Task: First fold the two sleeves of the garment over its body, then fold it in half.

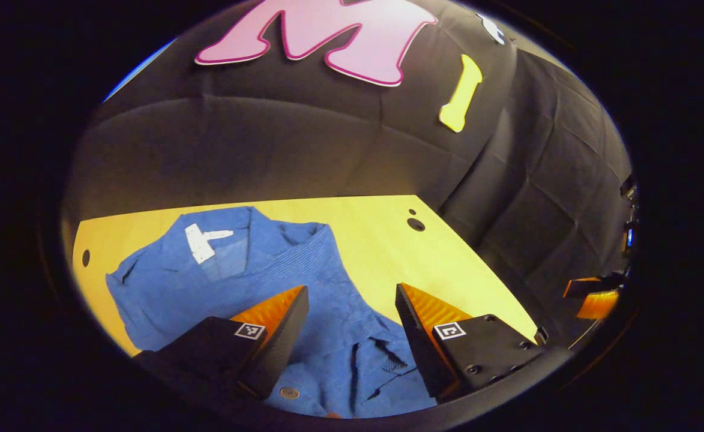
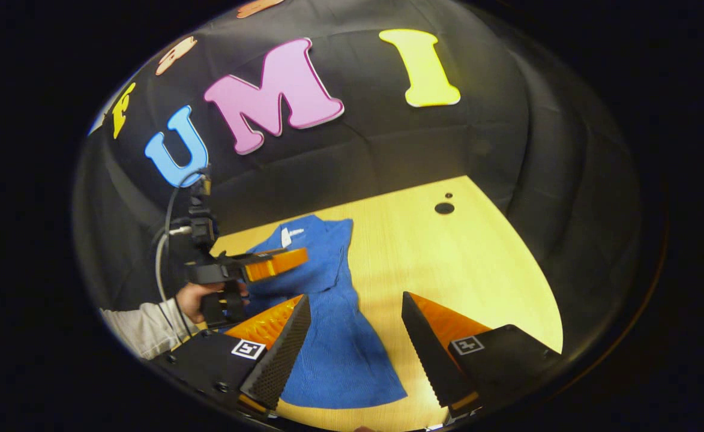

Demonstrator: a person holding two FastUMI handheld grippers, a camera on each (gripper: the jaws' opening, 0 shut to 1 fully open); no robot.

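Hovering above the blue garment (image 1: 219,282), which lies spread on the yellow table (image 1: 376,240) ready for folding, we hold both tools clear of the cloth. Our left gripper (image 1: 352,312) and right gripper (image 2: 355,324) have fingers spread wide, gripping and touching nothing.

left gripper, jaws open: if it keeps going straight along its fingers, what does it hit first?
Most likely the blue garment on the table: the left gripper points down onto its cloth, nothing between. Depth is hard to judge.

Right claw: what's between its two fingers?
In the right gripper view, the open right claw frames the blue garment's edge and bare wooden table.
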